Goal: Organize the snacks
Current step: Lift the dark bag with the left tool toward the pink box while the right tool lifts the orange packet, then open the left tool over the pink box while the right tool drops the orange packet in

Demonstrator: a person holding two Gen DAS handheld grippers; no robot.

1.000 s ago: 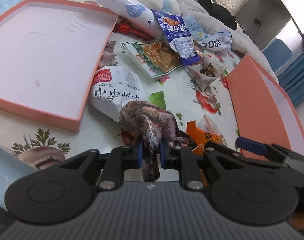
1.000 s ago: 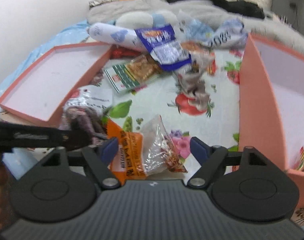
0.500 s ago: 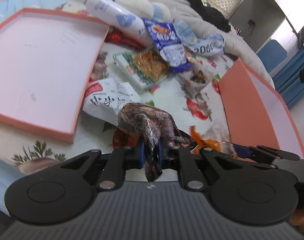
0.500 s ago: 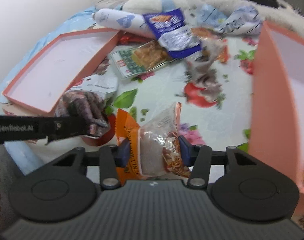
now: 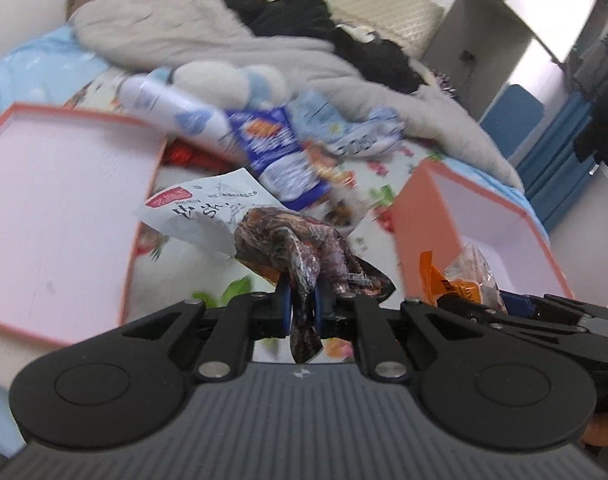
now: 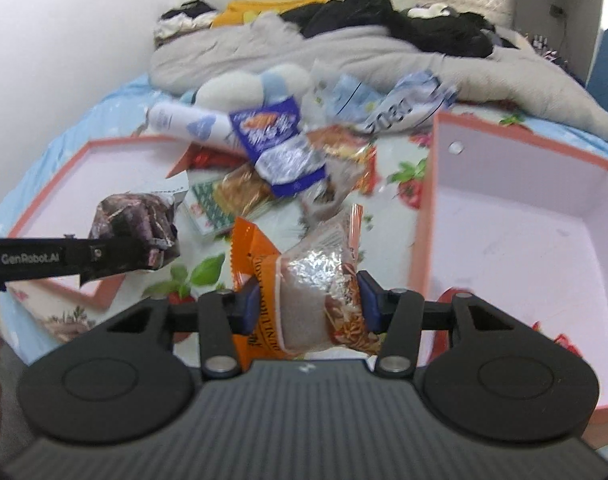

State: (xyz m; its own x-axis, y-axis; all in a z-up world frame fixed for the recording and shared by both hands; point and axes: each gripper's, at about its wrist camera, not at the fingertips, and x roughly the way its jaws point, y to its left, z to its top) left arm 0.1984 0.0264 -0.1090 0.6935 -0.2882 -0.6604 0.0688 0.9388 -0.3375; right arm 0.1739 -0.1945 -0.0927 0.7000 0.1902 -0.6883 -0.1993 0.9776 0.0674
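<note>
My left gripper (image 5: 303, 307) is shut on a white and dark brown snack bag (image 5: 296, 240) and holds it lifted above the floral cloth; it also shows in the right wrist view (image 6: 134, 220). My right gripper (image 6: 304, 306) is shut on an orange and clear snack packet (image 6: 304, 276), raised off the cloth; the packet shows in the left wrist view (image 5: 460, 280). A shallow pink tray (image 5: 56, 208) lies at left. A deeper pink box (image 6: 516, 232) stands at right. More snacks lie between them, among them a blue packet (image 6: 280, 148) and a green-edged packet (image 6: 228, 196).
A white bottle (image 6: 184, 122) and a plush toy (image 6: 248, 84) lie behind the snack pile. Grey bedding and black clothes (image 6: 384, 16) fill the back. A white cabinet (image 5: 492, 40) and a blue chair (image 5: 512, 116) stand at far right.
My right gripper closed on the orange packet and lifted it. My left gripper raised the brown and white bag off the cloth. Both views now tilt upward.
</note>
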